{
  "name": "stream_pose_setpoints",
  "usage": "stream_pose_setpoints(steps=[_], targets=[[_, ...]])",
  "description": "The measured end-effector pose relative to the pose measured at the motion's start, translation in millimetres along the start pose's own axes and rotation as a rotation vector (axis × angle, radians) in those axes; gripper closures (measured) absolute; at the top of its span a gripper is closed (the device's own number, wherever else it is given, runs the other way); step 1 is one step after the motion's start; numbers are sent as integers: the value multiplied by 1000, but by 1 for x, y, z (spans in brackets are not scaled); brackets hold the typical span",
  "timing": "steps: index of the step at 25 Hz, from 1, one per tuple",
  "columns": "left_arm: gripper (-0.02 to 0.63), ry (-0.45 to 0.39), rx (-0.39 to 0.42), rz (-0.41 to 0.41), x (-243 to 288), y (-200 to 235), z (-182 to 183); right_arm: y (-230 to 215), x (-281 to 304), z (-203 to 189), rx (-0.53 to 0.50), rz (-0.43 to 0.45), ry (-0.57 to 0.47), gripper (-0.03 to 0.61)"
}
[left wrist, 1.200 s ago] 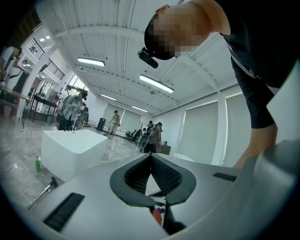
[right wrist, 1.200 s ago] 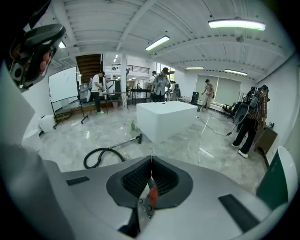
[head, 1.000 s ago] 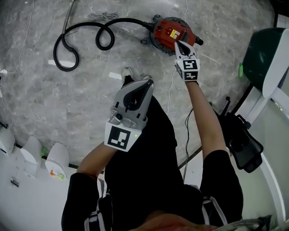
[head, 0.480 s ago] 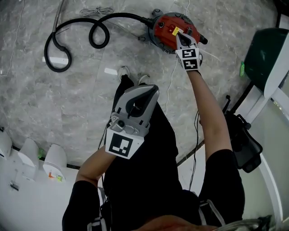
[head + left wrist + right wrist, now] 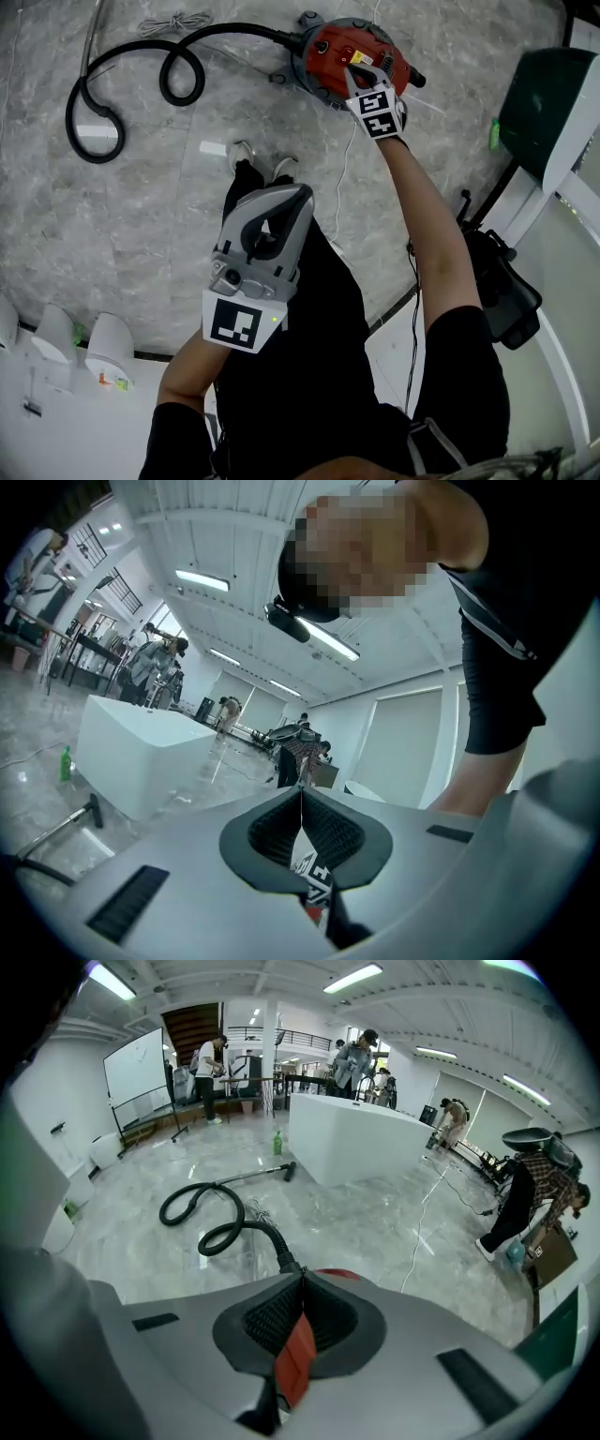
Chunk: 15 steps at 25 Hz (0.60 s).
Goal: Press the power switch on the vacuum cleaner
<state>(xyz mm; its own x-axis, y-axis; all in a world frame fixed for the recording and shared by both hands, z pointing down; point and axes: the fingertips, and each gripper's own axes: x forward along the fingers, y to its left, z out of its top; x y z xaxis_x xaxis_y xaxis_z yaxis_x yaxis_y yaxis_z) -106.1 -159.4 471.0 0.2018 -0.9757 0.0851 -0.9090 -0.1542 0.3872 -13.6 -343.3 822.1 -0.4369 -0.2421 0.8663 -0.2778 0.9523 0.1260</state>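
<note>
Here, right gripper [image 5: 353, 73], ribbed jaws together, on round red vacuum cleaner [image 5: 323, 49].

The vacuum cleaner [image 5: 328, 52] sat upright on the floor [image 5: 141, 216], a round red body on a grey base. It lay directly under the closed tips of the right tongs [image 5: 353, 77], which rested on its top. Any switch there was too small to tell. Its black hose [image 5: 234, 27] left the side far from the tongs and curled away in loops.
</note>
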Motion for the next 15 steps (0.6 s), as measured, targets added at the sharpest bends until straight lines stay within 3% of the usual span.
stream_pose_setpoints(steps=[3, 8, 15], targets=[[594, -32, 9, 3, 10, 2, 9, -11, 13, -13, 13, -10, 32, 560], [594, -60, -23, 43, 17, 12, 1, -27, 37, -31, 182, -29, 66, 560], [594, -48, -76, 29, 19, 15, -22, -32, 64, -43, 178, -14, 100, 560]])
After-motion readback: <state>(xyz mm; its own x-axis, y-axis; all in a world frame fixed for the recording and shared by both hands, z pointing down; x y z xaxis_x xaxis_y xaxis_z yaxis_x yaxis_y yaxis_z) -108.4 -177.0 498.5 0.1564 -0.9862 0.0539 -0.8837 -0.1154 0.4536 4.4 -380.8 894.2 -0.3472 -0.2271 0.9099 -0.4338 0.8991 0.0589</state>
